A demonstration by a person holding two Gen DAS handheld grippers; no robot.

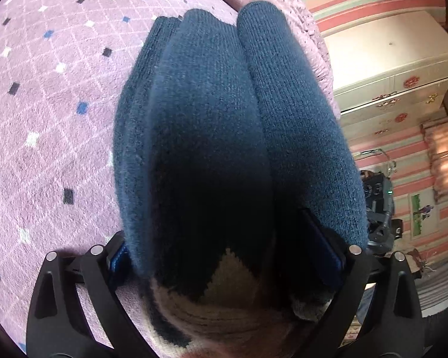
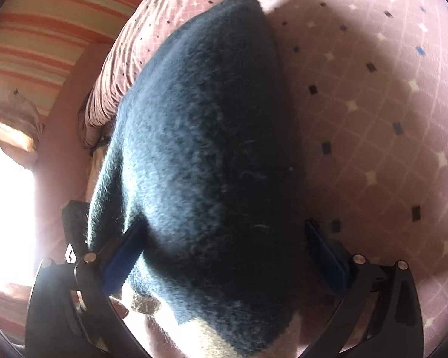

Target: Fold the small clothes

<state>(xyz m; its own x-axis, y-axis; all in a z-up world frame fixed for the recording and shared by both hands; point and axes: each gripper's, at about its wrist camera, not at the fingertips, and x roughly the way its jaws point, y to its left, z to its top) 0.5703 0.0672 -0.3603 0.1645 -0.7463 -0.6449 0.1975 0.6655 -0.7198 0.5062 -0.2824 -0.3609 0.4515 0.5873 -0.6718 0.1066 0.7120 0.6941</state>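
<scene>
The left gripper [image 1: 228, 256] has its 2 jaws spread wide with the bunched blue knit garment [image 1: 224, 113] filling the gap, held over the pink patterned blanket [image 1: 44, 119] near its right edge; whether the pads truly pinch it I cannot tell. The right gripper [image 2: 224, 256] shows the same (jaws apart, knit between them); a loose hold on such thick folds could let the bundle slump and unfold, or slide off the blanket's edge.

From my left wrist camera, the blue knit garment [image 1: 212, 125] buries my left gripper's fingertips [image 1: 227, 256]; I can't tell whether they're gripping it. On the right, the same knit hides one pad [image 2: 125, 256], and glare whites out the window [image 2: 6, 208].
</scene>
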